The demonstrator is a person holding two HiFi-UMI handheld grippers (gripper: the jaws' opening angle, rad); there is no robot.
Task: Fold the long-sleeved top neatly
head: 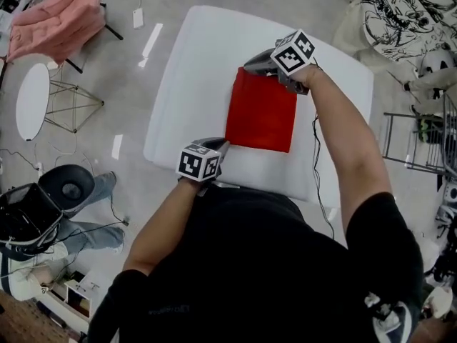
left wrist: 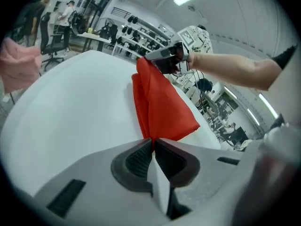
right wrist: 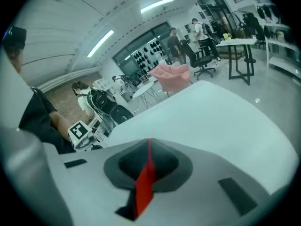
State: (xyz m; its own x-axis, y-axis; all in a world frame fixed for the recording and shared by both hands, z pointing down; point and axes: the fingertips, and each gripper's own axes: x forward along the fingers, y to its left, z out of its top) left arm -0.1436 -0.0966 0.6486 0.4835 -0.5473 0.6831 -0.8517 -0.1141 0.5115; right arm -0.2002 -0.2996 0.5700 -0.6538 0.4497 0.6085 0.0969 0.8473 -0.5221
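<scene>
The red long-sleeved top point(head: 260, 113), folded to a rectangle, lies on the white table point(head: 193, 63). My left gripper point(head: 223, 146) is shut on its near left corner; in the left gripper view the red cloth point(left wrist: 160, 107) runs out from between the closed jaws point(left wrist: 153, 142). My right gripper point(head: 247, 68) is shut on the far left corner, lifting that edge a little. In the right gripper view a strip of red fabric point(right wrist: 146, 182) is pinched between its closed jaws point(right wrist: 149, 145). The left gripper view shows the right gripper point(left wrist: 162, 60) holding the raised far end.
A pink garment point(head: 53, 16) hangs over a chair at the far left, near a small white round table point(head: 32, 98). A person point(head: 71, 220) sits low at the left. A metal rack point(head: 418, 141) and a patterned cloth point(head: 407, 13) stand at the right.
</scene>
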